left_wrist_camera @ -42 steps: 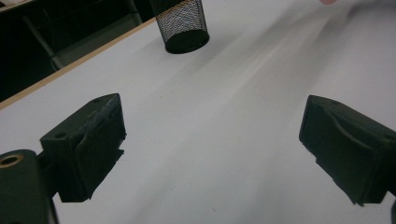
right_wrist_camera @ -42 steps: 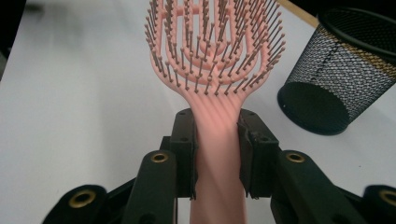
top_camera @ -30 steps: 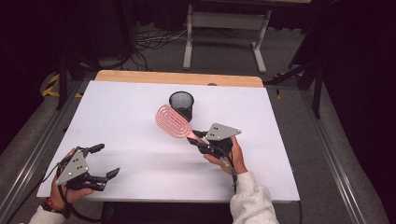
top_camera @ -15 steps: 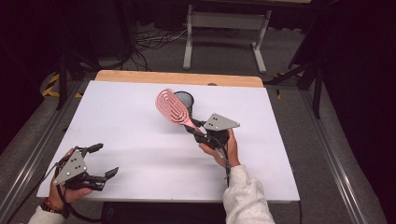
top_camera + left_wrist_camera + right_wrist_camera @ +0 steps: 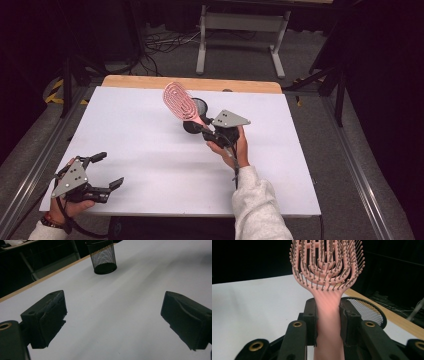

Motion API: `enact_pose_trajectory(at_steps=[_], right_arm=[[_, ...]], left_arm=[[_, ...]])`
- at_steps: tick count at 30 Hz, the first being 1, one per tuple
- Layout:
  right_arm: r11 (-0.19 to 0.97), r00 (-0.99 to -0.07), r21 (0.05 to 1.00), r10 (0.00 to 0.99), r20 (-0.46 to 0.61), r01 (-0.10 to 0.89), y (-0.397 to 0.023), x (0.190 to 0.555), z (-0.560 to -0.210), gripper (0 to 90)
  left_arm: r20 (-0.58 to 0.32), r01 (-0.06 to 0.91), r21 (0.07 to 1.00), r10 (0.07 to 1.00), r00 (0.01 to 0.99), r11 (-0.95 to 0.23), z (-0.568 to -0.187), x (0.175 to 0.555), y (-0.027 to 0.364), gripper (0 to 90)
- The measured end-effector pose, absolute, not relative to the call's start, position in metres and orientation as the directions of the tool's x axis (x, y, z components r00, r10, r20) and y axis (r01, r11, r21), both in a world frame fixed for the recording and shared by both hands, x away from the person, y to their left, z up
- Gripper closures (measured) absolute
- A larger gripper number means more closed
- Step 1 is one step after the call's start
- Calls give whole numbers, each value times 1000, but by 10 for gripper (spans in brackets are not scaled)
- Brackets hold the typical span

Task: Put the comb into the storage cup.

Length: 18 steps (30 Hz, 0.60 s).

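We see right gripper (image 5: pixel 206 131) clamping pink hairbrush (image 5: pixel 181 102) handle, head above mesh cup (image 5: pixel 198 106); left gripper (image 5: pixel 107 169) jaws wide, empty.

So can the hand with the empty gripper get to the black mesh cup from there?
Probably yes. The left gripper is open and holds nothing, and bare white table lies between it and the mesh cup. The pink hairbrush sits above the cup, though.
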State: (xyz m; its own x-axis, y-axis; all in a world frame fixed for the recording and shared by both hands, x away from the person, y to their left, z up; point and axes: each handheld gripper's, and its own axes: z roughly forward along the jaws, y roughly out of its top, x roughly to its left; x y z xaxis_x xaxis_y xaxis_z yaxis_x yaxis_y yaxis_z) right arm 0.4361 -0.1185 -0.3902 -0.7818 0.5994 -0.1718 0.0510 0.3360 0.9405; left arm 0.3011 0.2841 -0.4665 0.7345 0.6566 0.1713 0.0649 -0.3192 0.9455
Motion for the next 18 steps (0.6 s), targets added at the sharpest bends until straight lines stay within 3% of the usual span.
enact_pose_trajectory(at_steps=[18], right_arm=[[231,-730,972,671,-129,41,-115,475,-371,702]], left_arm=[[159,56,953,651,742,-297,-466,302,288,77]])
